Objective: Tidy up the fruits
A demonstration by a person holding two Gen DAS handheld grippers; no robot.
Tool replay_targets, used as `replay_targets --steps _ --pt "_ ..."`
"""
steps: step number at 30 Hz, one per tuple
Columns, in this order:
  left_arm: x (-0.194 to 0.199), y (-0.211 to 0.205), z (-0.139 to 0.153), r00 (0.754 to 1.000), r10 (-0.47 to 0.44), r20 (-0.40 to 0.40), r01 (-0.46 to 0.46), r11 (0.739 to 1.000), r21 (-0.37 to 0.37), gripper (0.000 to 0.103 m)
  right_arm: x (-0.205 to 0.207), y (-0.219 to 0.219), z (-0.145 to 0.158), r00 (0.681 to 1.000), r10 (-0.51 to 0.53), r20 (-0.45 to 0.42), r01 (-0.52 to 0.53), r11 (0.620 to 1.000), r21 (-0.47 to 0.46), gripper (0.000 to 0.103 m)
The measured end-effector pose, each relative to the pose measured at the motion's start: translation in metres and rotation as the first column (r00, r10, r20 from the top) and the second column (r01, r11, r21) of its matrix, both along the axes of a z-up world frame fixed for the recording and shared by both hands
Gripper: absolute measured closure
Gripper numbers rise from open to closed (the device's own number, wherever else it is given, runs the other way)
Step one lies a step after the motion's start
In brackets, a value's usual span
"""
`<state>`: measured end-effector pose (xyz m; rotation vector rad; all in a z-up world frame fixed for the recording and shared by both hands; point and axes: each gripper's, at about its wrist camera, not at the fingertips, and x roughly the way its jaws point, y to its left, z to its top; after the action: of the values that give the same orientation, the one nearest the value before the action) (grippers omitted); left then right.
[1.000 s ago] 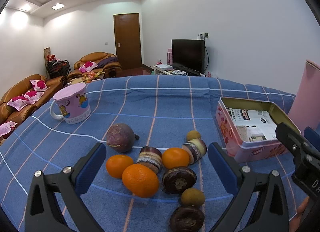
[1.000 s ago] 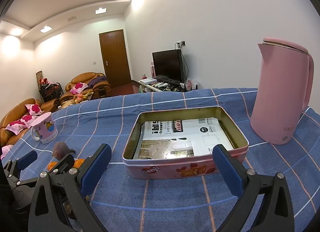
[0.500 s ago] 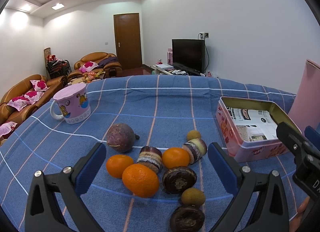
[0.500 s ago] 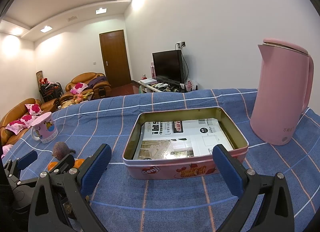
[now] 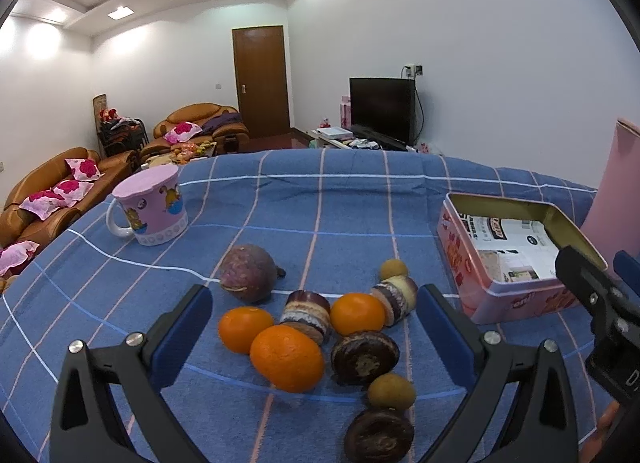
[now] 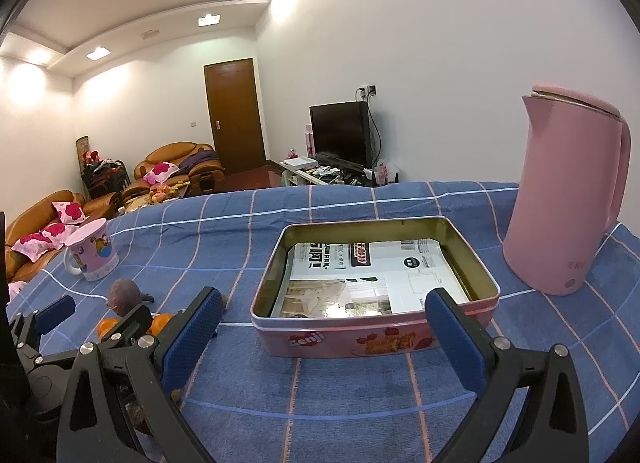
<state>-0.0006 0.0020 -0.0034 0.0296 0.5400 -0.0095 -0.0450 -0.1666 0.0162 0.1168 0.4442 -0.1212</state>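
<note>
The fruit cluster (image 5: 308,327) lies on the worktop (image 5: 320,207) directly ahead of the spread, empty left claw (image 5: 312,323), the nearer one. The right claw (image 6: 324,323), also spread and empty, faces the open tin (image 6: 376,339), which sits right of the fruit.

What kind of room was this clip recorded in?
Most likely a home living room: brown sofas with pink cushions line the left wall, a flat TV stands on a low stand, and the fruit lies on a table under a blue checked cloth.
</note>
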Motion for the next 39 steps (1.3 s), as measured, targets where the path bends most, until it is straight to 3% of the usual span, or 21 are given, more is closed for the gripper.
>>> replay_targets --steps 15,21,25,29,34,36,39 --pt "-0.011 0.013 -0.002 0.998 0.050 -0.024 -0.049 0.999 0.015 0.000 0.004 0.007 -0.002 0.998 0.056 -0.008 -0.056 0.998 -0.011 0.001" --pt "-0.027 0.057 -0.005 0.994 0.101 -0.049 -0.099 0.994 0.052 0.000 0.007 0.030 -0.009 0.977 0.206 -0.063 -0.207 0.978 -0.013 0.001" --pt "-0.035 0.085 -0.007 0.989 0.130 -0.068 -0.125 0.990 0.067 0.000 0.009 0.056 -0.018 0.926 0.354 -0.130 -0.359 0.933 -0.013 0.007" --pt "-0.039 0.097 -0.010 0.986 0.146 -0.076 -0.136 0.983 0.120 0.000 0.010 0.081 -0.031 0.843 0.495 -0.212 -0.500 0.865 0.035 0.021" --pt "-0.037 0.098 -0.013 0.990 0.108 -0.093 -0.096 0.988 0.123 0.000 0.014 0.092 -0.043 0.784 0.554 -0.280 -0.553 0.828 0.091 0.033" --pt "-0.035 0.094 -0.015 0.991 0.097 -0.097 -0.083 0.987 0.139 0.000 0.018 0.095 -0.049 0.751 0.579 -0.316 -0.573 0.810 0.122 0.043" --pt "-0.031 0.090 -0.017 0.990 0.080 -0.116 -0.063 0.989 0.137 0.000 0.022 0.102 -0.056 0.719 0.604 -0.345 -0.598 0.790 0.136 0.043"
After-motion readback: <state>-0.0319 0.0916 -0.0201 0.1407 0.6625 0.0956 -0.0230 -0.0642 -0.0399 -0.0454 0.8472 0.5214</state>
